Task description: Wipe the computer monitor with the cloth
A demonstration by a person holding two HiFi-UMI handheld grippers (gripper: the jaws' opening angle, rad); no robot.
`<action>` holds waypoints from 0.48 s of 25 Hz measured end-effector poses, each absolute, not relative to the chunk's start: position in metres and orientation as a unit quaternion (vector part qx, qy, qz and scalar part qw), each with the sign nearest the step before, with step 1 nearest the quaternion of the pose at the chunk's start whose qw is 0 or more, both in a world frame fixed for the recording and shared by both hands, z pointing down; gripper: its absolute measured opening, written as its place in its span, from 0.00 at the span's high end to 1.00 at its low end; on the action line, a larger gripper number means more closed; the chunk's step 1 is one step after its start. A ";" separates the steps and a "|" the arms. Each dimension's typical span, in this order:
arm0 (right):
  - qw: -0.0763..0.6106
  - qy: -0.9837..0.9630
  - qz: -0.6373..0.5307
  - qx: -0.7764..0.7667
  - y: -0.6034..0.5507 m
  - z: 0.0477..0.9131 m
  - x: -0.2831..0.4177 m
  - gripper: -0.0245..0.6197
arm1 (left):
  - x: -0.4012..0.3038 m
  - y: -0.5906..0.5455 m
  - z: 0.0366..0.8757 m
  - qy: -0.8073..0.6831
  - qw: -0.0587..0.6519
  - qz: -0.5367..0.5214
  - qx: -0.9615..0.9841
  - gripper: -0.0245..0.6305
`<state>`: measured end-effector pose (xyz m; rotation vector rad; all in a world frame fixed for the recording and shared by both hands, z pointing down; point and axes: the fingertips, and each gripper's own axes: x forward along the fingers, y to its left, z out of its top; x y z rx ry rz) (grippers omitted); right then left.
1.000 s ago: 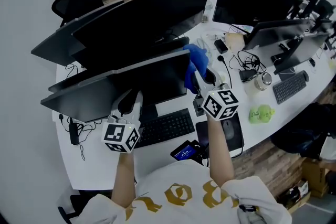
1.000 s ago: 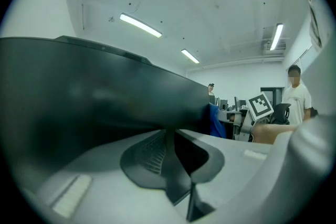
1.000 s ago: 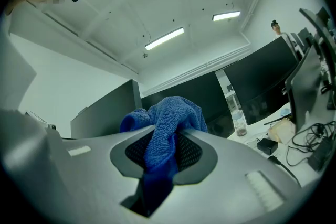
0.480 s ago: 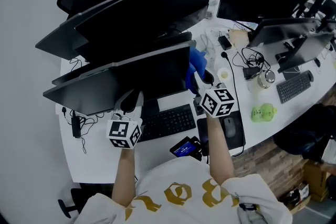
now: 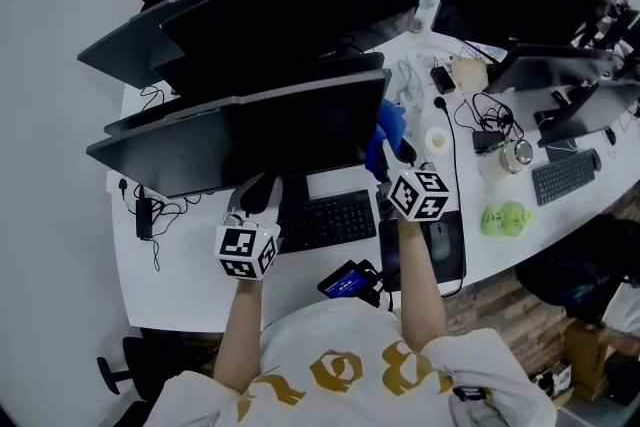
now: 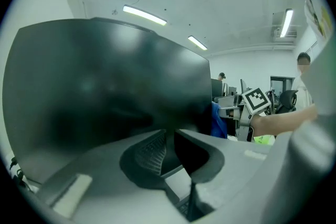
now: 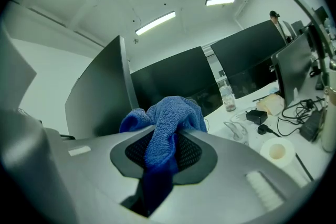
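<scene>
Cloth (image 7: 169,115), blue and bunched, is pinched tight between the jaws of the right gripper (image 7: 164,150), with a tail of it hanging down through the gap. Seen from above, that gripper (image 5: 392,158) presses the cloth (image 5: 386,127) against the right-hand end of the nearest monitor (image 5: 270,130), low on its dark screen.

The left gripper (image 6: 170,145) sits under the same monitor (image 6: 105,92). Its jaws are closed onto the bottom edge, one on each side of the panel. From overhead it (image 5: 250,197) meets that edge left of the middle, just beside the stand.

Both forearms reach forward from the person's pale sleeves, each gripper carrying its marker cube.

A black keyboard (image 5: 320,220) lies on the white desk (image 5: 180,290) in front of the monitor, between the two grippers. A small device with a lit blue screen (image 5: 346,283) rests near the desk's front edge. A mouse (image 5: 437,240) sits on a dark mat just right of the right arm, and a green lump (image 5: 502,216) lies farther right.

Behind the cloth there are a white roll (image 7: 276,151), loose cables and a clear bottle (image 7: 227,96). More dark monitors (image 5: 300,5) stand beyond.
</scene>
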<state>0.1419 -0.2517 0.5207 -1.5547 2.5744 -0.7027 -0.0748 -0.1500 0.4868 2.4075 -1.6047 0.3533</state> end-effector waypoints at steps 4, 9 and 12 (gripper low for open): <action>0.015 0.832 -0.231 -0.505 -0.249 0.536 0.142 0.81 | -0.081 -0.150 0.500 -0.547 0.122 0.117 0.820 0.88; 0.011 0.830 -0.234 -0.506 -0.248 0.549 0.141 0.81 | -0.080 -0.151 0.512 -0.538 0.135 0.115 0.824 0.88; 0.006 0.826 -0.240 -0.509 -0.246 0.560 0.142 0.81 | -0.076 -0.152 0.520 -0.529 0.141 0.118 0.828 0.88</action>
